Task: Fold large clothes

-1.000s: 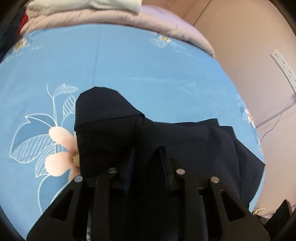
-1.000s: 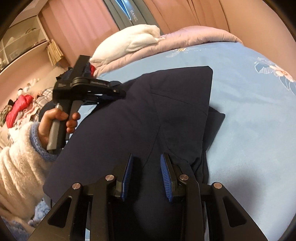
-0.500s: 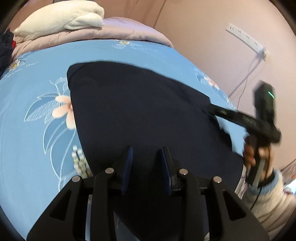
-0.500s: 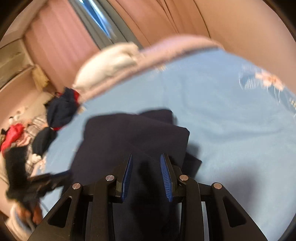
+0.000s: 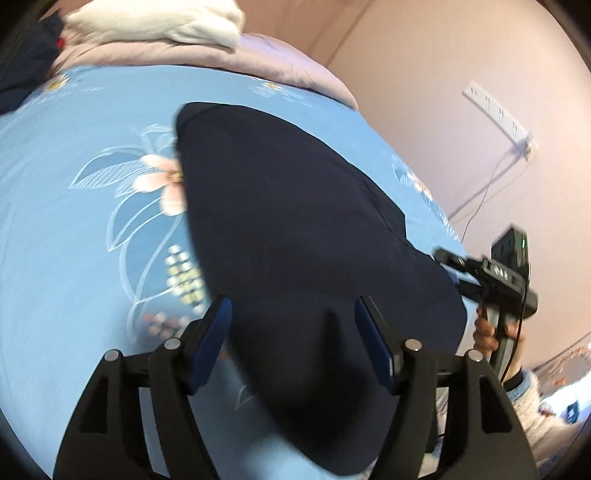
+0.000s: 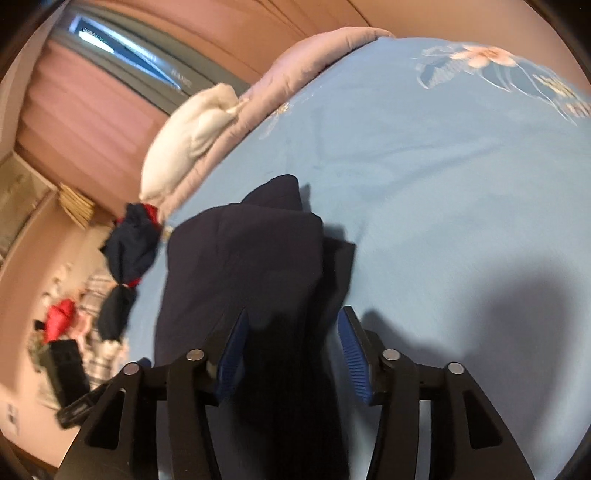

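Observation:
A large dark navy garment (image 5: 295, 236) lies folded on the light blue flowered bedsheet (image 5: 74, 258). It also shows in the right wrist view (image 6: 251, 266). My left gripper (image 5: 293, 332) is open, its fingers spread on either side of the garment's near edge. My right gripper (image 6: 291, 339) is open too, above the garment's near end. The right gripper also shows in the left wrist view (image 5: 454, 266) at the garment's right edge, held by a hand.
A white pillow (image 5: 159, 22) lies on a pink quilt (image 5: 258, 59) at the head of the bed. A wall socket strip (image 5: 498, 118) with a cable is on the right wall. Dark and red clothes (image 6: 125, 254) lie past the bed's far side.
Both grippers were shut on the garment and have opened and let it go. The garment has been carried over and now lies flatter on the sheet.

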